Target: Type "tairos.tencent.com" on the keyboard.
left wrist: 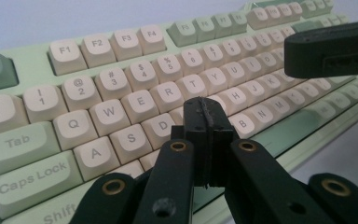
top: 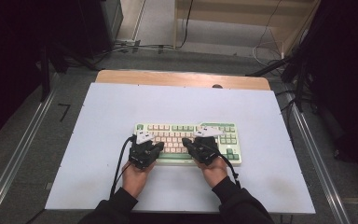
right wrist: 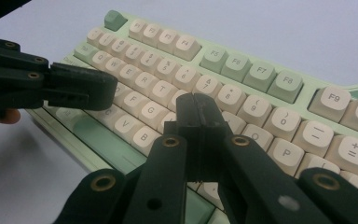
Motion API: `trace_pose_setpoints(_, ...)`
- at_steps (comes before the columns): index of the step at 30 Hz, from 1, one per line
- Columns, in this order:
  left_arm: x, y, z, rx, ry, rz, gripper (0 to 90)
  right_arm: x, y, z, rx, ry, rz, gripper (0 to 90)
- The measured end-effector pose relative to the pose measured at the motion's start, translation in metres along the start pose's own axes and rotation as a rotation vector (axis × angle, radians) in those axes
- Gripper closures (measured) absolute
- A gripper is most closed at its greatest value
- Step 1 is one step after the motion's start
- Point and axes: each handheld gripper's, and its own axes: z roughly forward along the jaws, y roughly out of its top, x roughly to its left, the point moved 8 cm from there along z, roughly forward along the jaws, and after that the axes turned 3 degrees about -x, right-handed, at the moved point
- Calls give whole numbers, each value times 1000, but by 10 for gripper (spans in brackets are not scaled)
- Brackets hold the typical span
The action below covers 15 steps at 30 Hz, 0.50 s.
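Keyboard (top: pixel 189 142) flat on the white worktop (top: pixel 98 121), toward its near edge. Left gripper (left wrist: pixel 206 122) poised over the letter rows near F and G, right gripper (right wrist: pixel 198 119) over the keys below 7 and 8, both sets of fingers closed and empty. Apparently typing: best to come straight down on one key's centre, press lightly, lift clear.

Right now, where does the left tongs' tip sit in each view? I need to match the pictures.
High view: left tongs over the keyboard's left half, left of centre.
Left gripper view: its shut jaws rise bottom centre, tip near the F and G keys.
Right gripper view: left tongs come in from the left edge.
Shared landmark: the green spacebar.
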Motion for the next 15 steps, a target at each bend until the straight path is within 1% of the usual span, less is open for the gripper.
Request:
trace_pose_setpoints(6, 10, 6, 1, -27, 21, -21, 900, 1, -1, 0, 2, -1, -3, 878)
trace_pose_setpoints(12, 18, 9, 4, -30, 37, -35, 900, 2, -2, 1, 7, 0, -3, 877)
trace_pose_setpoints(15, 19, 10, 5, -33, 43, -34, 900, 1, -1, 1, 5, 0, -3, 877)
